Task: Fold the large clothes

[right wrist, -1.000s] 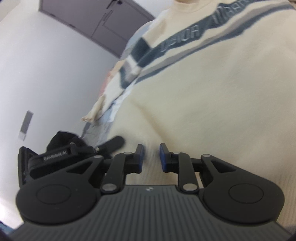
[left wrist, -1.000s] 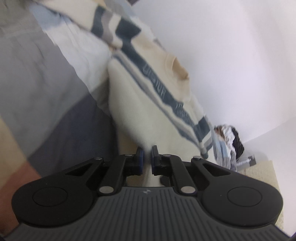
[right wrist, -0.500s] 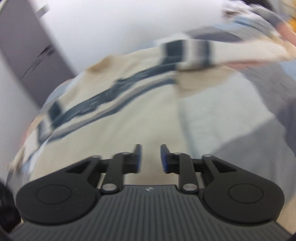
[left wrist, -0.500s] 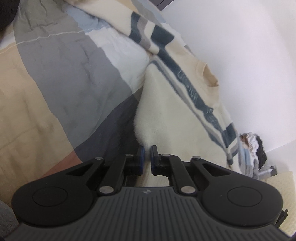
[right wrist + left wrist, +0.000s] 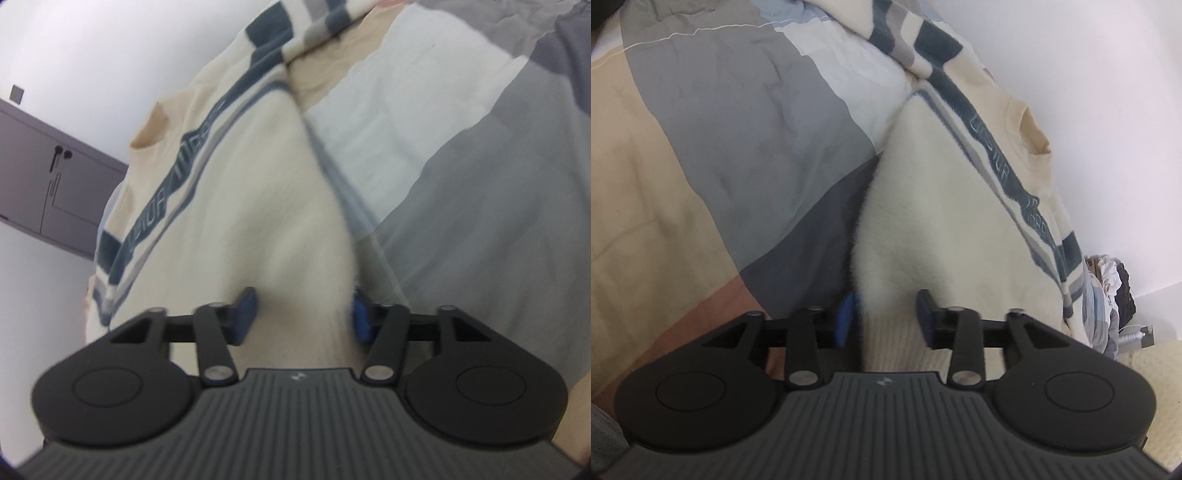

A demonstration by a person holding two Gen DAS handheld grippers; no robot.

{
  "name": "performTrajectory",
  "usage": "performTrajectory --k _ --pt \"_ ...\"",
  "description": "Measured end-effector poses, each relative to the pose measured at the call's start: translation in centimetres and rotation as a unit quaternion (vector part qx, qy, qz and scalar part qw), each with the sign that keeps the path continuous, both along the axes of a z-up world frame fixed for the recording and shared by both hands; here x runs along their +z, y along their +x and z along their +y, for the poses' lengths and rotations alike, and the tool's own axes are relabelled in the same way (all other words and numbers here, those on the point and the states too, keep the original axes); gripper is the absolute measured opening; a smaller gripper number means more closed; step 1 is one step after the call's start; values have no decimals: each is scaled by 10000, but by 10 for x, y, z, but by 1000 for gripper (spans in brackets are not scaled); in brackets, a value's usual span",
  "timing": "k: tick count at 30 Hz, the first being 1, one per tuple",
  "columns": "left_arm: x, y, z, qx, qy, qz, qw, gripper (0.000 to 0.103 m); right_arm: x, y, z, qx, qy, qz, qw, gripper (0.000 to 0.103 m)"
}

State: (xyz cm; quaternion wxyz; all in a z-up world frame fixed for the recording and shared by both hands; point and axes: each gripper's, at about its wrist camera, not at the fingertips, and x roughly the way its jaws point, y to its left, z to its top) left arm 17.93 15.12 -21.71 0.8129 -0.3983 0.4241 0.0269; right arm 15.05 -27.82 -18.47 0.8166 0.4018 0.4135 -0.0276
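Both grippers, left gripper (image 5: 886,317) and right gripper (image 5: 301,315), are spread wide, nothing clamped; fluffy cream navy-striped sweater (image 5: 934,221) (image 5: 240,221) is laid on colour-block bed quilt (image 5: 720,147).

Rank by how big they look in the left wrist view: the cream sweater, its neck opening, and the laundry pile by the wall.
1. Cream sweater, by far the largest.
2 and 3. Neck opening and laundry pile look alike; the pile lies farther off, so I won't rank them.
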Motion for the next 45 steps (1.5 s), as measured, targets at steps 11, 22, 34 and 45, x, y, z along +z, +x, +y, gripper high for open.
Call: performTrajectory --k 11,22,34,45 --pt "-3 6 -18 -188 297 86 9993 19 67 -25 15 213 -1422 -1275 9814 14" --pt "46 -32 -5 367 873 -620 9936 3 69 -39 15 -19 -1850 -924 9784 14" --pt "54 -8 -42 -627 1494 -594 9850 6 57 -37 11 -240 -1781 -850 9800 20" --pt "64 54 -101 -1539 2268 -864 9578 23 73 -4 46 762 -2432 -1601 9536 21"
